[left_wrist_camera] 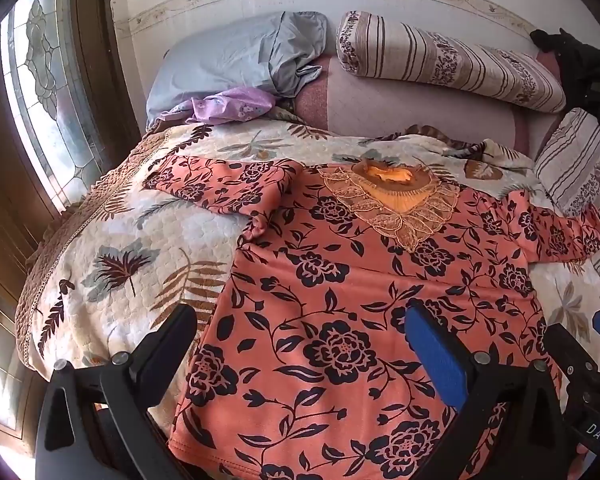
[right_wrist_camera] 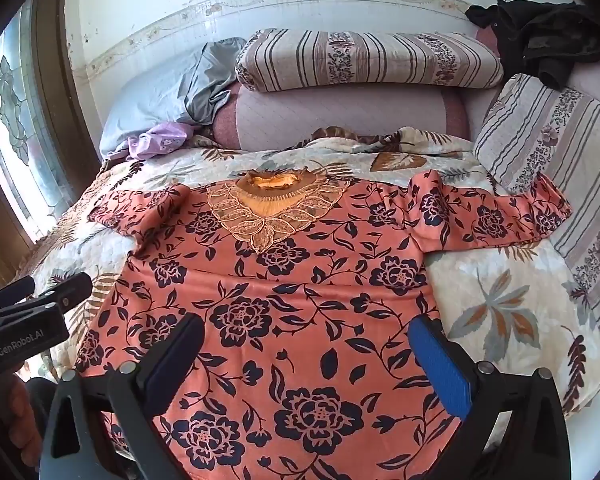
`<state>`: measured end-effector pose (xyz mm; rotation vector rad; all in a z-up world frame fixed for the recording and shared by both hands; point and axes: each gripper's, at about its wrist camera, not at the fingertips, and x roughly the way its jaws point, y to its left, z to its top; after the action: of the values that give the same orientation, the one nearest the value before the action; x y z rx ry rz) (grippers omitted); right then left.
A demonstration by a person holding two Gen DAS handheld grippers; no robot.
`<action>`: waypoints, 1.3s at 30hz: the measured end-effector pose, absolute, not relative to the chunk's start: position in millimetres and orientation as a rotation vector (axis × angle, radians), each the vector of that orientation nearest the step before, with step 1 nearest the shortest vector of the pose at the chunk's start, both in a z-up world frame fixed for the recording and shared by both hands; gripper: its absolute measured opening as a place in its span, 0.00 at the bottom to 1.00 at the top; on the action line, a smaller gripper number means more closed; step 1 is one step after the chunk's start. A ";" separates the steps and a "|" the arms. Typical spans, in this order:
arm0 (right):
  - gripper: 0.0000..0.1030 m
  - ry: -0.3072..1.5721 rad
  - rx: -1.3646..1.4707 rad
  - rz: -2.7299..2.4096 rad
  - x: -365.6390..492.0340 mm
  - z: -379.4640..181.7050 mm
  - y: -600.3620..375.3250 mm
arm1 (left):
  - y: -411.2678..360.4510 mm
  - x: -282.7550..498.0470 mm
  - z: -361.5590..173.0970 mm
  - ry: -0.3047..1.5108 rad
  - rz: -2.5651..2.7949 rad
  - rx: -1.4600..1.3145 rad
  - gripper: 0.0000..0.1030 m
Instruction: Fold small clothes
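An orange top with dark flowers and a lace collar [left_wrist_camera: 340,300] lies flat, front up, on the leaf-print quilt [left_wrist_camera: 112,240]; it also shows in the right wrist view [right_wrist_camera: 300,300]. Its left sleeve [left_wrist_camera: 220,188] lies out to the left, its right sleeve [right_wrist_camera: 488,216] out to the right. My left gripper [left_wrist_camera: 304,332] is open above the top's lower left part, holding nothing. My right gripper [right_wrist_camera: 308,344] is open above the lower middle, holding nothing. The left gripper [right_wrist_camera: 56,292] shows at the left edge of the right wrist view.
At the head of the bed are a blue-grey pillow [left_wrist_camera: 236,56], a purple cloth [left_wrist_camera: 228,106], a striped bolster [left_wrist_camera: 452,60] and a pink cushion [left_wrist_camera: 412,112]. A striped pillow [right_wrist_camera: 540,136] and black clothes [right_wrist_camera: 548,44] lie at the right. A window [left_wrist_camera: 40,92] is on the left.
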<state>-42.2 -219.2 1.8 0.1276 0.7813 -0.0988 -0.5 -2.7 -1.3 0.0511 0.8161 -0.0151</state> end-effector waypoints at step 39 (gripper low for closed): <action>1.00 0.774 0.115 -0.120 -40.7 6.9 -219.7 | 0.5 4.3 -4.6 0.844 -0.030 0.031 1.00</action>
<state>-40.6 -219.7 6.9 0.1146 0.7740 -0.1200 4.3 0.5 -4.6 0.0307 0.8443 -0.0296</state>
